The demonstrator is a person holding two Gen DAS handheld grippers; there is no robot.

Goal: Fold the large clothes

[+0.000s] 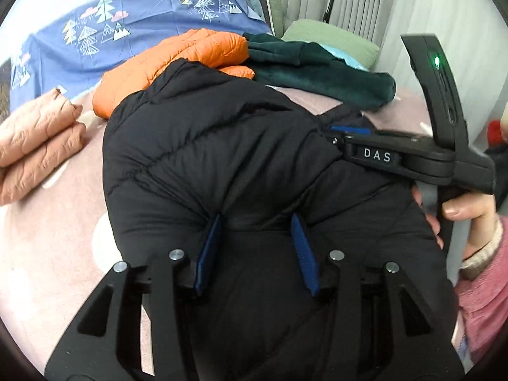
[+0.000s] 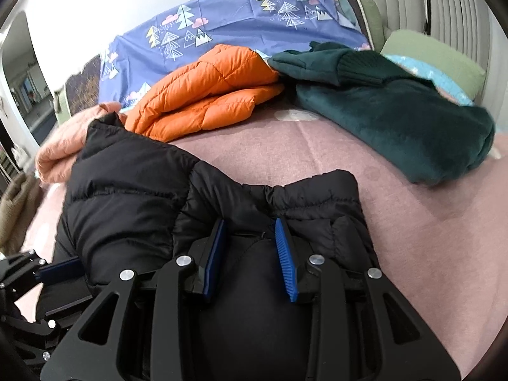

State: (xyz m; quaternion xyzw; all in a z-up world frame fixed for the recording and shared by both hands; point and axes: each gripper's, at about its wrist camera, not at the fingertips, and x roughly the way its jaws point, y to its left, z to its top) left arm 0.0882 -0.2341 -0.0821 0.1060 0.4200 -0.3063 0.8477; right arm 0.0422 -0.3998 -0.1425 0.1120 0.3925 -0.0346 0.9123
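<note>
A black puffer jacket (image 1: 206, 146) lies bunched on the pink bed cover (image 2: 412, 222). My left gripper (image 1: 257, 219) points down onto it, and its blue pads pinch a fold of the padded fabric, which puckers at the fingertips. My right gripper (image 2: 250, 222) is shut on the gathered hem of the same black jacket (image 2: 127, 197). In the left wrist view the right gripper (image 1: 341, 133) reaches in from the right edge, held by a hand (image 1: 470, 212) in a pink sleeve. The left gripper's blue pad (image 2: 60, 270) shows at the lower left of the right wrist view.
Folded garments lie beyond the jacket: an orange puffer (image 1: 177, 63), a dark green fleece (image 1: 317, 70) and a peach quilted jacket (image 1: 38, 139) to the left. A blue tree-print sheet (image 1: 143, 16), a green pillow (image 1: 333, 41) and a curtain stand behind.
</note>
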